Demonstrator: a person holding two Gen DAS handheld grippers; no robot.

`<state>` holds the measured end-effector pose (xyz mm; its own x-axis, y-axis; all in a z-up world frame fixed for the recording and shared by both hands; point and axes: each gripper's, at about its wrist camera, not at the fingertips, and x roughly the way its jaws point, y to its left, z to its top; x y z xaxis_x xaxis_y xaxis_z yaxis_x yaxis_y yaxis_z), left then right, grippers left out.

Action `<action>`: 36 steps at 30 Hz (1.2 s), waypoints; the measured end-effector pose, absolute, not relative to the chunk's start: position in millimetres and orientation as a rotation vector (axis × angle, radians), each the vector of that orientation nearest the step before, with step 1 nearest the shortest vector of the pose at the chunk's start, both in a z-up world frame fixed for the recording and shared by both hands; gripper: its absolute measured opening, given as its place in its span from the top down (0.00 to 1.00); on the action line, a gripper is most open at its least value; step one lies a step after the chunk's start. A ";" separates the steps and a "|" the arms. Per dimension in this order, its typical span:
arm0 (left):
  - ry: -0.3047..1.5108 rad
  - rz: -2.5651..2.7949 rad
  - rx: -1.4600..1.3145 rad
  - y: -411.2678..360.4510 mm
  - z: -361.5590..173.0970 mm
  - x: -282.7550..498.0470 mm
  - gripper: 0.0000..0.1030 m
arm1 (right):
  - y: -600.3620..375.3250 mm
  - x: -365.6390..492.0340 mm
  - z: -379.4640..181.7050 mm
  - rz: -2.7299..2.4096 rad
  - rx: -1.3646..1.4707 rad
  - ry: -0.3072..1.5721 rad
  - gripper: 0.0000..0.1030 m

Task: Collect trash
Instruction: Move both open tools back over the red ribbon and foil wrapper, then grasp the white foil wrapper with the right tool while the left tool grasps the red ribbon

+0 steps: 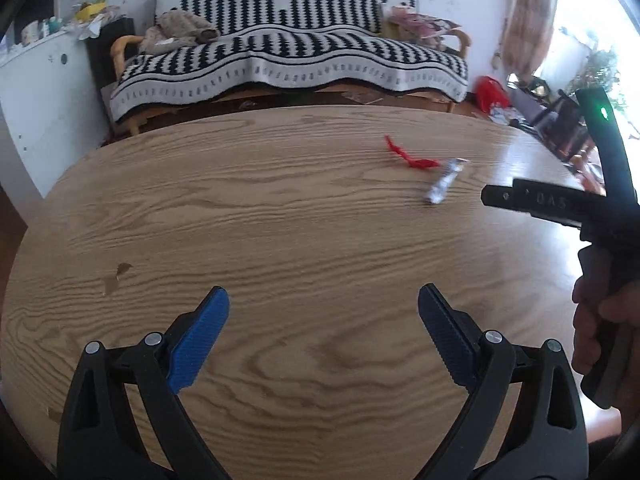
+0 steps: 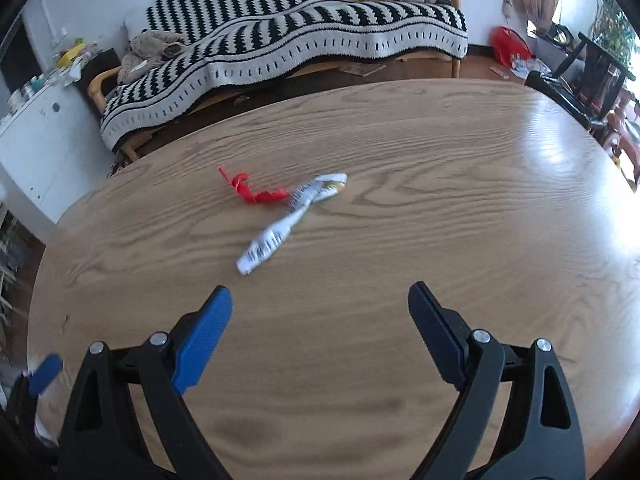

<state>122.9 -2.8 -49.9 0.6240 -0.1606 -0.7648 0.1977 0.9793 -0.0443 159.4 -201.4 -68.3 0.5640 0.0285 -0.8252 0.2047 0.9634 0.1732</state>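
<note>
A twisted red wrapper scrap (image 2: 256, 190) and a crumpled white printed wrapper (image 2: 290, 220) lie side by side on the wooden table (image 2: 440, 184). My right gripper (image 2: 320, 300) is open and empty, a short way in front of the white wrapper. My left gripper (image 1: 324, 300) is open and empty over bare table; in its view the red scrap (image 1: 412, 156) and the white wrapper (image 1: 442, 184) lie far ahead to the right. The body of the right gripper and the hand holding it show at that view's right edge; its fingertips are hidden there.
A sofa with a black-and-white blanket (image 1: 288, 52) stands beyond the table's far edge. A white cabinet (image 1: 36, 92) is at the left. A red bag (image 2: 510, 44) and dark chairs (image 2: 592, 72) stand at the right. A small stain (image 1: 116, 276) marks the table.
</note>
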 end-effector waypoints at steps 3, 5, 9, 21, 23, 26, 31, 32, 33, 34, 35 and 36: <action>0.895 -0.193 0.007 1.6 -60.6 137.8 0.10 | -194.9 182.8 -77.7 -0.121 0.231 0.968 0.16; 0.915 -0.188 -0.021 4.9 -67.0 149.3 0.10 | -192.4 199.8 -86.1 -0.129 0.219 0.980 0.16; 0.952 -0.165 -0.077 8.5 -79.7 169.1 0.10 | -186.4 224.0 -101.7 -0.120 0.197 1.006 0.18; 0.999 -0.109 -0.201 -31.5 -89.3 222.2 0.10 | -219.6 205.5 -95.8 -0.097 0.164 1.003 0.86; 1.001 -0.107 -0.220 -46.5 -86.8 235.8 0.10 | -232.7 197.3 -92.4 -0.095 0.184 1.005 0.86; 0.986 -0.097 -0.253 -72.9 -81.3 255.9 0.10 | -254.9 181.0 -85.2 -0.112 0.189 0.995 0.86; 0.979 -0.092 -0.247 -122.1 -77.5 284.2 0.10 | -279.5 160.8 -79.6 -0.123 0.199 0.990 0.86; 0.987 -0.077 -0.228 -132.3 -79.8 290.1 0.10 | -282.4 158.4 -79.1 -0.124 0.201 0.989 0.86; 0.996 -0.065 -0.218 -138.0 -82.0 293.9 0.10 | -286.9 154.8 -77.9 -0.121 0.202 0.989 0.86; 1.011 -0.051 -0.211 -142.9 -85.4 297.5 0.10 | -289.2 153.0 -77.2 -0.121 0.200 0.989 0.86; 1.024 -0.044 -0.219 -145.6 -88.4 299.5 0.10 | -291.5 150.5 -76.3 -0.120 0.197 0.988 0.86; 1.033 -0.043 -0.228 -146.5 -91.2 300.4 0.10 | -294.5 148.0 -75.6 -0.120 0.195 0.987 0.86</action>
<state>300.4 -146.5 -91.2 0.5134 -0.1423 -0.8463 -0.0720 0.9755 -0.2077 148.0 -294.5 -75.6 0.5464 -0.0119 -0.8375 0.1884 0.9760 0.1091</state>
